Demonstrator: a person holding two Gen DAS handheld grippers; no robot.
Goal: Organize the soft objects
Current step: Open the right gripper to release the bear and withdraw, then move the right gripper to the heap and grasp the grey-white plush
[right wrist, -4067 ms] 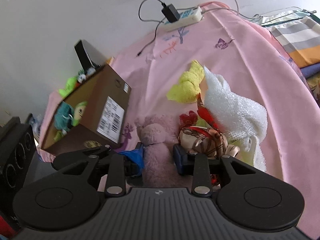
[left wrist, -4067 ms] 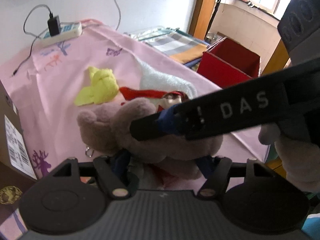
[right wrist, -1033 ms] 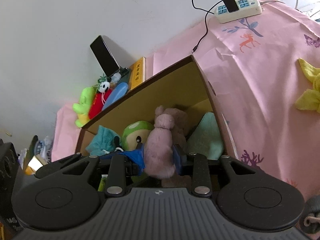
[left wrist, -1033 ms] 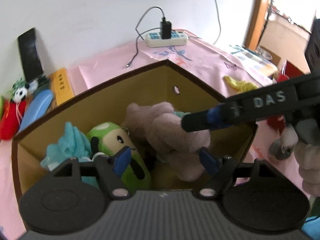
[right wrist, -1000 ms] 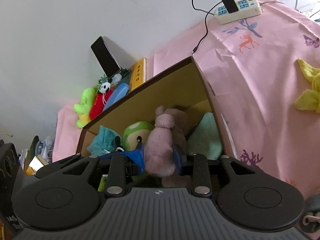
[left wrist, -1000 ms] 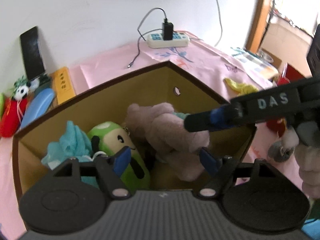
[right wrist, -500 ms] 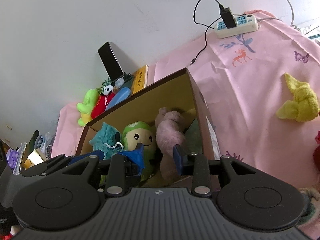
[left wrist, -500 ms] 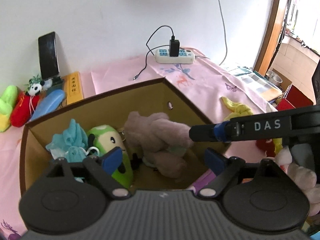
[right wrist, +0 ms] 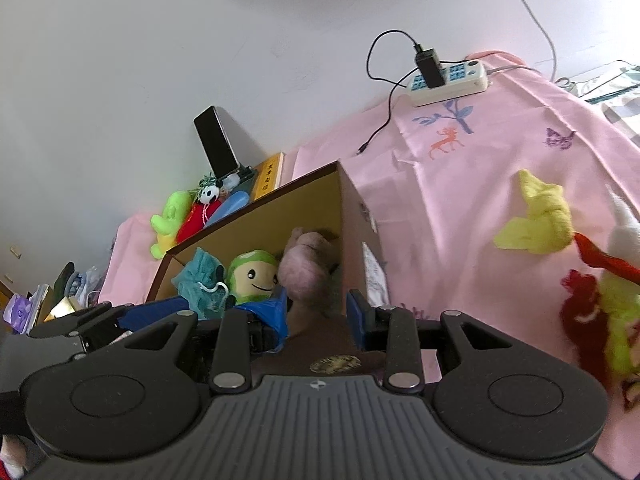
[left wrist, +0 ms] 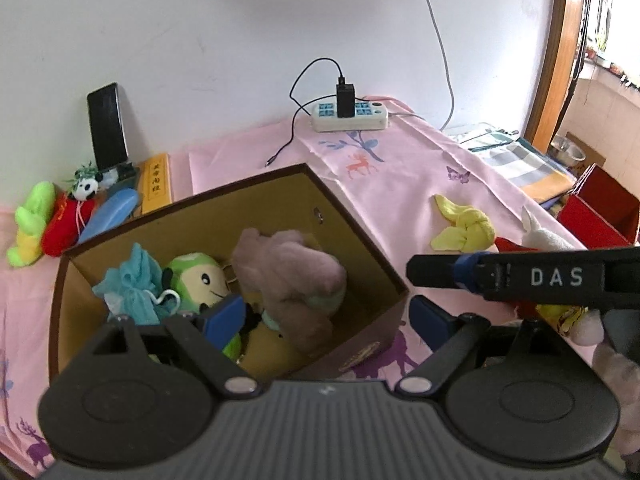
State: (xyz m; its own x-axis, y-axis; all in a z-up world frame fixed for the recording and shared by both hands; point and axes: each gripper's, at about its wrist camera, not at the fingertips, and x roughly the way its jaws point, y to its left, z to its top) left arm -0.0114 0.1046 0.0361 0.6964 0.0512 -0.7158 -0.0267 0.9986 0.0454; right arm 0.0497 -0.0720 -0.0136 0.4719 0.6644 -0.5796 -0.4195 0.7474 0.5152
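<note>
An open brown cardboard box [left wrist: 360,236] stands on the pink cloth. Inside it lie a dusty-pink plush [left wrist: 288,276], a green plush [left wrist: 196,276] and a blue mesh puff [left wrist: 132,280]. My left gripper [left wrist: 326,316] hangs open above the box's near edge, with the pink plush below and clear of its pads. My right gripper [right wrist: 316,312] is open over the box's near corner and holds nothing. One of its fingers [left wrist: 520,278] crosses the left wrist view at the right. The pink plush [right wrist: 308,268] rests against the box's right wall.
A knotted yellow cloth [left wrist: 464,228], a white plush [left wrist: 544,236] and a red-and-green doll [right wrist: 600,308] lie on the cloth to the right. A power strip [left wrist: 348,116] and a propped phone [left wrist: 107,126] sit by the wall. Small toys [left wrist: 30,224] lie behind the box at left. A red box [left wrist: 600,208] stands far right.
Both grippers have drawn back and up from the box. The pink plush, earlier between the fingers, now lies loose inside. The left jaws stand wider.
</note>
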